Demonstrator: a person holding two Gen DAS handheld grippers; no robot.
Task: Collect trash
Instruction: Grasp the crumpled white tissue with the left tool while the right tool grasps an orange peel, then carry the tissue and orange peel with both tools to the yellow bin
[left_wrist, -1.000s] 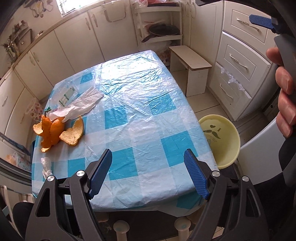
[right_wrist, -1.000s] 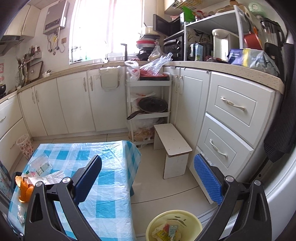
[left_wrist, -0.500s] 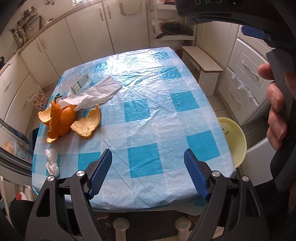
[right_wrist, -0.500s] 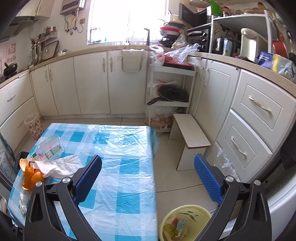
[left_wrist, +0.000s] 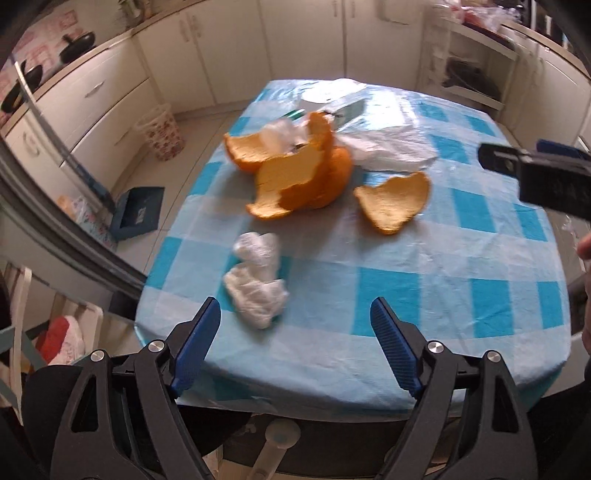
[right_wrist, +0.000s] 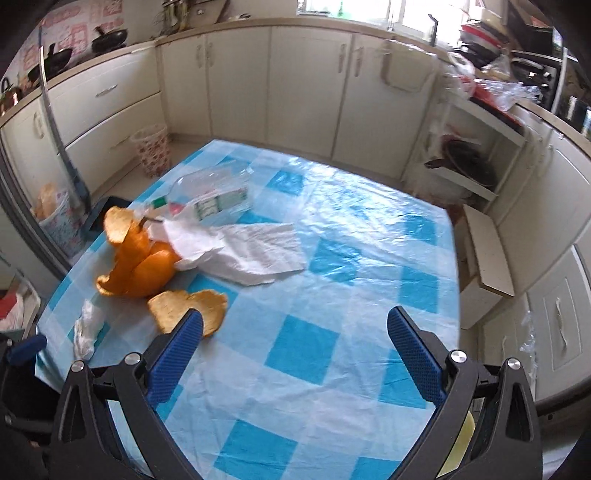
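Kitchen bench (left_wrist: 443, 280) still holds orange peel (left_wrist: 306, 177), tissue (left_wrist: 258, 284), a wrapper (right_wrist: 255, 251) and a bottle (right_wrist: 210, 192). Nothing's collected yet. Left claw (left_wrist: 295, 332) is opening and empty; right claw (right_wrist: 295, 336) gapes wide, empty too.

You can read no text here. The label (right_wrist: 221, 204) on the clear plastic bottle (right_wrist: 207, 188) lying on the table (right_wrist: 332, 295) shows green and white print, too blurred to make out. The pink-and-white squares on the wall (right_wrist: 79, 35) are equally unreadable.
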